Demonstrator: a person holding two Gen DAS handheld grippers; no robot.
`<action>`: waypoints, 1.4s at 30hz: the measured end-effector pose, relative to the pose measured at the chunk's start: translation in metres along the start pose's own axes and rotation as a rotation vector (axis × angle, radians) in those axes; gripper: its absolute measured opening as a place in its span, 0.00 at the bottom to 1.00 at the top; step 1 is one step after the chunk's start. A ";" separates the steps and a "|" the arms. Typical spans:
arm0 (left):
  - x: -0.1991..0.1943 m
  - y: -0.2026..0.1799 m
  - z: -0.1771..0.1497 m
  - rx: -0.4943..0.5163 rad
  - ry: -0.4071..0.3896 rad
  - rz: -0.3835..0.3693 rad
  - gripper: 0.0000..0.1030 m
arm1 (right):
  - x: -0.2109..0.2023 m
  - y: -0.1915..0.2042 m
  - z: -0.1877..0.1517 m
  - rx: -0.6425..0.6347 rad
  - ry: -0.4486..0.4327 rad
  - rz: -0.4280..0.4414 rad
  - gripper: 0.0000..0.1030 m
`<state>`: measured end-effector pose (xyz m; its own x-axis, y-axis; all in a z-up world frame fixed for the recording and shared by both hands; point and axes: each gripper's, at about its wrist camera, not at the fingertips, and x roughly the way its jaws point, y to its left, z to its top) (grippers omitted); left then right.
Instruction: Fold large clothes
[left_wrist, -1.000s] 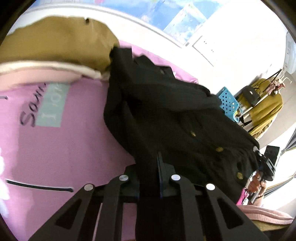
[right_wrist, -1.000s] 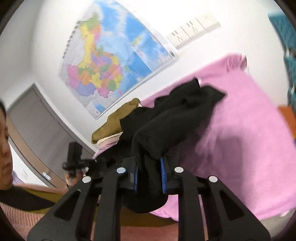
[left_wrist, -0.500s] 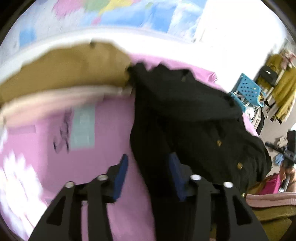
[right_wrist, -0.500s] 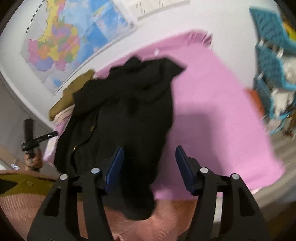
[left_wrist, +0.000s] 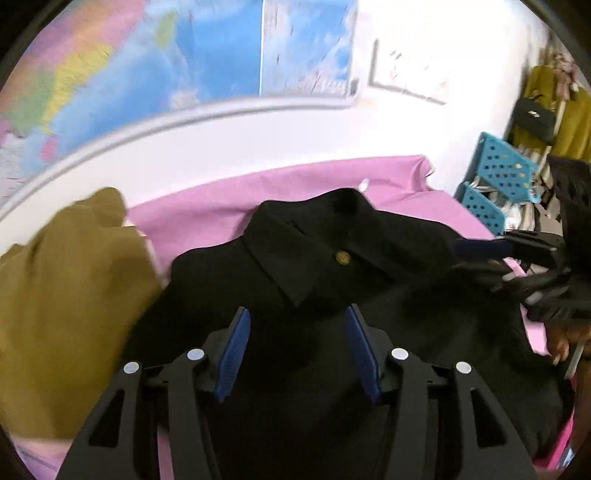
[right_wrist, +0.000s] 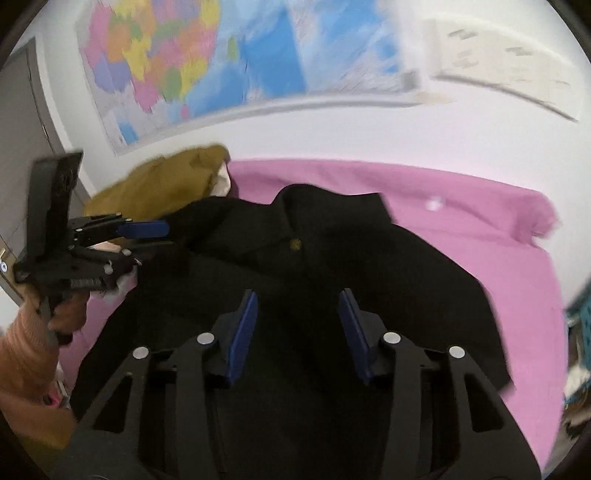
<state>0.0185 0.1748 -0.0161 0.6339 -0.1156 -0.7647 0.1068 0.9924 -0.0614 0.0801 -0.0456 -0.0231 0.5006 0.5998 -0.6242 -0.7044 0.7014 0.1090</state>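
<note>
A black coat (left_wrist: 369, 288) with gold buttons lies spread on the pink bed cover (left_wrist: 207, 210), collar toward the wall. It also shows in the right wrist view (right_wrist: 332, 251). My left gripper (left_wrist: 297, 317) is open and empty above the coat's left shoulder. My right gripper (right_wrist: 297, 299) is open and empty above the coat's middle. Each gripper shows in the other's view, the right one (left_wrist: 495, 254) at the coat's right side, the left one (right_wrist: 147, 236) at its left side.
A mustard-brown garment (left_wrist: 62, 295) is piled on the bed to the left of the coat, also in the right wrist view (right_wrist: 162, 181). Blue plastic baskets (left_wrist: 498, 181) and a clothes rack stand at the right. A map hangs on the wall (right_wrist: 207, 62).
Both grippers have opened and let go of the black coat. The coat has dropped from being held up and now lies flat on the bed.
</note>
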 end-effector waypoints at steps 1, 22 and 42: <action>0.013 0.002 0.005 -0.010 0.019 0.006 0.49 | 0.016 0.003 0.006 -0.002 0.030 -0.002 0.42; 0.030 0.029 0.019 -0.083 0.005 -0.003 0.48 | 0.074 -0.015 0.047 0.043 0.044 -0.063 0.03; 0.035 0.039 0.007 -0.094 0.021 -0.021 0.53 | 0.081 0.013 0.034 -0.075 0.024 -0.158 0.22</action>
<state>0.0503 0.2087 -0.0409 0.6159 -0.1366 -0.7759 0.0473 0.9895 -0.1366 0.1287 0.0254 -0.0456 0.5967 0.4744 -0.6472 -0.6537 0.7551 -0.0493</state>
